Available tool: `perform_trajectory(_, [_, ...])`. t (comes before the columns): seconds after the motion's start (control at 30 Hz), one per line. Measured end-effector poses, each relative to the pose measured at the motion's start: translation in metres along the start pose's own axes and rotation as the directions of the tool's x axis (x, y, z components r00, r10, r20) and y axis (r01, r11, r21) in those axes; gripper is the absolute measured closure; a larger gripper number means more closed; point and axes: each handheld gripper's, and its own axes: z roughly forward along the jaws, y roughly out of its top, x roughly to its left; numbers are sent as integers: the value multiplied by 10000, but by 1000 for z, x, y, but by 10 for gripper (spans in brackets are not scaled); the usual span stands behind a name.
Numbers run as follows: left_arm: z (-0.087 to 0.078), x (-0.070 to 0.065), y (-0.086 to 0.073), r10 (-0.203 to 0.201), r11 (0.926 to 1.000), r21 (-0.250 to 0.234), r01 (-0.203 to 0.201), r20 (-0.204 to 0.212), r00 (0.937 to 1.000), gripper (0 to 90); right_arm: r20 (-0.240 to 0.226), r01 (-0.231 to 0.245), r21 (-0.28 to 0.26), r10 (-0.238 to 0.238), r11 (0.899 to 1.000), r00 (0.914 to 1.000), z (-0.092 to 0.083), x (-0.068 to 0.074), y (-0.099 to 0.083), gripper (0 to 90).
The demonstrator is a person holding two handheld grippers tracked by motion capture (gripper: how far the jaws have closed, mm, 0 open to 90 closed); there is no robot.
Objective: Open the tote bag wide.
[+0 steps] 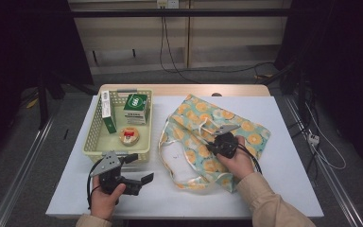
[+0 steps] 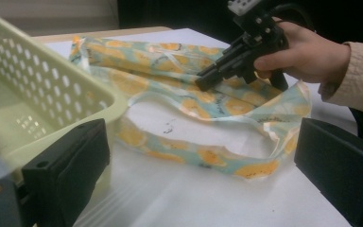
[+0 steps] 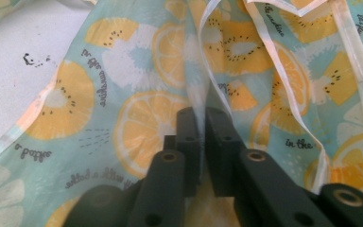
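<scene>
A tote bag (image 1: 203, 120) printed with orange and kiwi slices lies flat on the white table, its white handles looped toward the front. My right gripper (image 1: 210, 148) rests on the bag's middle, shut on a raised fold of the bag (image 3: 137, 71) fabric, which rises thin and pale between the two black jaws in the right gripper (image 3: 201, 124) view. My left gripper (image 1: 141, 168) is held low at the front left, open and empty, just in front of the basket. In the left gripper (image 2: 203, 182) view, the bag (image 2: 170, 61) and the right gripper (image 2: 205, 82) lie ahead.
A pale yellow perforated basket (image 1: 93, 137) stands at the left with two green-and-white boxes (image 1: 136, 108) and a round tin (image 1: 128, 136) inside. Its corner (image 2: 75, 94) is close to my left jaw. Bare white tabletop (image 1: 283, 156) lies right of the bag.
</scene>
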Motion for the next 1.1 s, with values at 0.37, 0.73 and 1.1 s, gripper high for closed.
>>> perform_trajectory(0.37, [20, -2, 14, -69, 9999, 149, 69, 4, 10000, 41, -883, -246, -63, 239, 9997, 9958, -8, 6, 4, 900])
perform_trajectory(0.73, [69, -17, 29, 186, 9933, 1135, -234, 432, 9989, 446, -1853, 328, -591, -432, 9977, 9817, -31, 34, 19, 900])
perform_trajectory(1.1, [120, -18, 11, 341, 9610, 2738, -373, 166, 9993, 900, -1898, 291, -556, -392, 9980, 9810, -29, 34, 19, 900])
